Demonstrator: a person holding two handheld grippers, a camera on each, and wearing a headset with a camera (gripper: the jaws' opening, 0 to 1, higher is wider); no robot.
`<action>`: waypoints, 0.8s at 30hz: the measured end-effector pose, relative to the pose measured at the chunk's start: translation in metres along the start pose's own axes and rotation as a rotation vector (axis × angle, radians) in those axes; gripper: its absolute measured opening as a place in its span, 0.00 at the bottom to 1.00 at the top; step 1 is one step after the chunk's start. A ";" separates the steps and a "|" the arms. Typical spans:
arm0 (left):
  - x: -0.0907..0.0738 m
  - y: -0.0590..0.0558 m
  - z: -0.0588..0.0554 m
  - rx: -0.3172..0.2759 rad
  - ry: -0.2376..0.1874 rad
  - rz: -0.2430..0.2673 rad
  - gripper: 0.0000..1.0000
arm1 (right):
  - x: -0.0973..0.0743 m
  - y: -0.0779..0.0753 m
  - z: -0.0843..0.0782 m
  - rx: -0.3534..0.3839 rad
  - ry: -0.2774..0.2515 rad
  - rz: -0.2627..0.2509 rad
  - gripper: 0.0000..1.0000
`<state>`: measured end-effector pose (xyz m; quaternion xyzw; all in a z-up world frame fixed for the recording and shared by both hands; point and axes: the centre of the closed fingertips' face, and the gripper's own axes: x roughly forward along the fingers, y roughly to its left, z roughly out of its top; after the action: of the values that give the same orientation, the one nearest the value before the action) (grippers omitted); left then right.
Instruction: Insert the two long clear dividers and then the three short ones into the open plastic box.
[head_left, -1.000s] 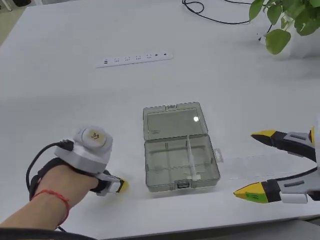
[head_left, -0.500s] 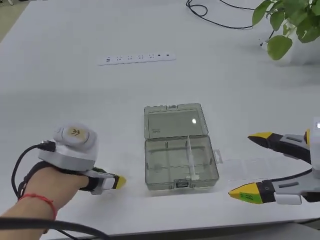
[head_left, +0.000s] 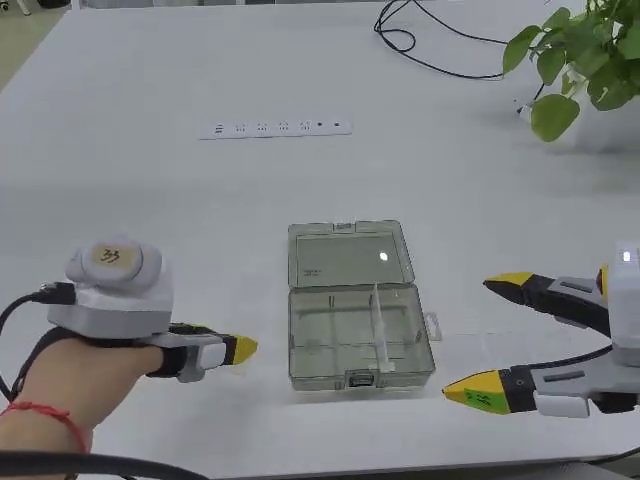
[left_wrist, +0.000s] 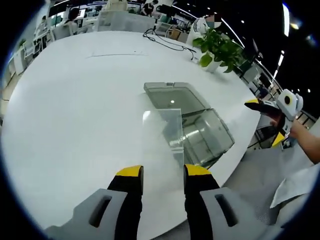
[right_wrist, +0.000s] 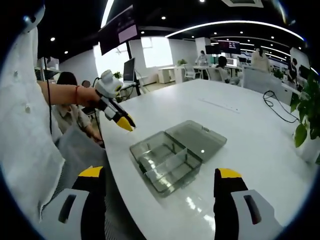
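Your open box holds one fitted divider, upright; left claw is closed on a loose divider; right claw gapes wide, holding nothing.

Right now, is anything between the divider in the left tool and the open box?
Nothing visible: bare table lies between the clear divider in the left tool and the open box. One long divider already stands inside it.

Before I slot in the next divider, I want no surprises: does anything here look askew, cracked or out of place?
Nothing stands out. The box sits square on the table with its lid flat open. The inner divider stands upright, and the held divider sits straight between the jaws of the left gripper.
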<state>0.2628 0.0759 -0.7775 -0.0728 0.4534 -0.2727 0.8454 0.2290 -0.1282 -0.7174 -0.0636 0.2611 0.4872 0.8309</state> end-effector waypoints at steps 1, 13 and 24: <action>-0.002 -0.005 0.004 -0.001 -0.015 -0.012 0.30 | 0.000 0.000 0.002 0.012 0.007 -0.005 0.90; -0.009 -0.044 0.030 -0.016 -0.121 -0.107 0.30 | 0.004 0.003 0.026 0.048 -0.003 -0.030 0.82; -0.012 -0.076 0.041 -0.035 -0.185 -0.183 0.30 | 0.006 0.010 0.057 0.104 -0.078 -0.036 0.70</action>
<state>0.2609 0.0127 -0.7170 -0.1538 0.3695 -0.3329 0.8538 0.2446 -0.0976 -0.6702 -0.0060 0.2521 0.4600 0.8514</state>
